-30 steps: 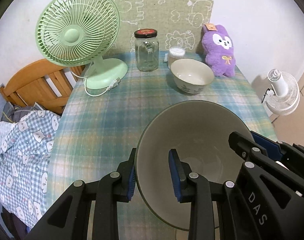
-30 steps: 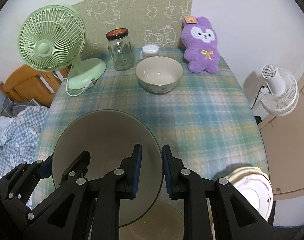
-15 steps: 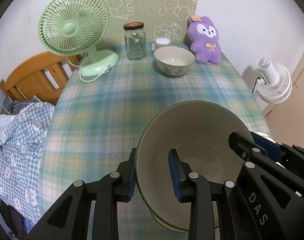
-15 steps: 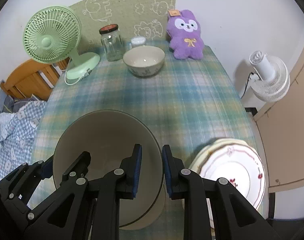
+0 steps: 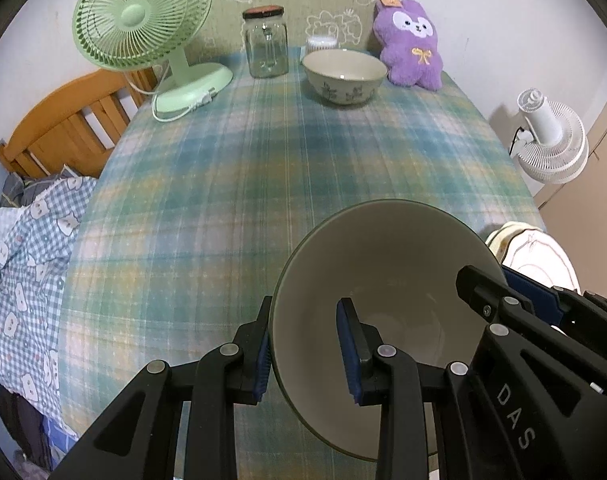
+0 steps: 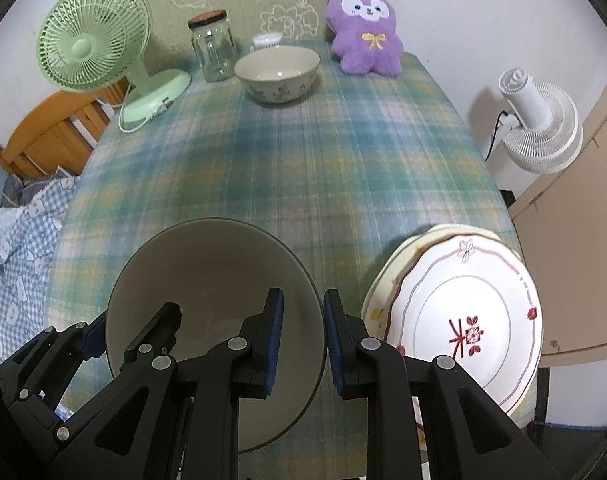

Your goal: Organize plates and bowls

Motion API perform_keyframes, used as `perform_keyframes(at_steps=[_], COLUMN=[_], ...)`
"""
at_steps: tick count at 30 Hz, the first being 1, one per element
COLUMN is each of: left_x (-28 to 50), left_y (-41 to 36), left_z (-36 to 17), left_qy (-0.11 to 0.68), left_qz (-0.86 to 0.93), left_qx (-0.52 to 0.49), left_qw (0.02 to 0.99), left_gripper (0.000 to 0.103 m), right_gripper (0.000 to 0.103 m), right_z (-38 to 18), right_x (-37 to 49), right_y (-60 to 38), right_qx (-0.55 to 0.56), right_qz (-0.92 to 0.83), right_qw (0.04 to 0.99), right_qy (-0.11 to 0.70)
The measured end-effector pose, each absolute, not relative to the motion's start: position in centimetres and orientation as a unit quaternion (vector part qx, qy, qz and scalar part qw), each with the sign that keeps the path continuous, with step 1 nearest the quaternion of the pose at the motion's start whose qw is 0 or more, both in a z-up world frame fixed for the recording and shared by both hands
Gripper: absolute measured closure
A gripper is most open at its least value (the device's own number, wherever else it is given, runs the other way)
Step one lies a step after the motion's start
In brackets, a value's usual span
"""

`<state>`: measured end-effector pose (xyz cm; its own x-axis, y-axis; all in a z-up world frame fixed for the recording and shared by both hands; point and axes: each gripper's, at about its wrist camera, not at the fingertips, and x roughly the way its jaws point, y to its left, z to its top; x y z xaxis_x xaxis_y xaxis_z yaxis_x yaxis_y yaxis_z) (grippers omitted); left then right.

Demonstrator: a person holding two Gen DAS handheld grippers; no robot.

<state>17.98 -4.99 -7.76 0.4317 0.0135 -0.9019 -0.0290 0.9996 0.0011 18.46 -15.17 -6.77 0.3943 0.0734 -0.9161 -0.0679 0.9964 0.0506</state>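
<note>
Both grippers, left [image 5: 305,348] and right [image 6: 301,334], clamp the grey bowl's [image 5: 387,292] rim, carrying it. Next: nest it with the far bowl [image 5: 344,75].

both my cams sit low at the near table [image 5: 231,184] edge, looking forward and down along the fingers toward the far wall. left cam is close over the big bowl [image 5: 387,264] from its left rim, right cam from its right rim. both share the bowl, small bowl [image 6: 277,74], fan [image 6: 91,46], jar [image 5: 265,42], plush [image 6: 363,28], plates [image 6: 463,320].
</note>
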Motion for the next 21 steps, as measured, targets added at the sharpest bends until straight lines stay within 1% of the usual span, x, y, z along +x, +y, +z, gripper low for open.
perform_keyframes(at_steps=[11,21], left_x=[18.0,18.3], left_y=[-5.1,-4.6], left_z=[-8.6,-9.7], left_qy=[0.531,0.550], left_qz=[0.022,0.016], left_qx=[0.012,-0.002], left_qw=[0.847,0.835], left_gripper=[0.074,0.076], right_gripper=[0.079,0.079], right_z=[-8.2,-9.0], right_x=[18.9,19.2], right_y=[-15.4,-14.8], right_qx=[0.030,0.015], right_qz=[0.047,0.039], right_qw=[0.824,0.822], right_qy=[0.563,0.567])
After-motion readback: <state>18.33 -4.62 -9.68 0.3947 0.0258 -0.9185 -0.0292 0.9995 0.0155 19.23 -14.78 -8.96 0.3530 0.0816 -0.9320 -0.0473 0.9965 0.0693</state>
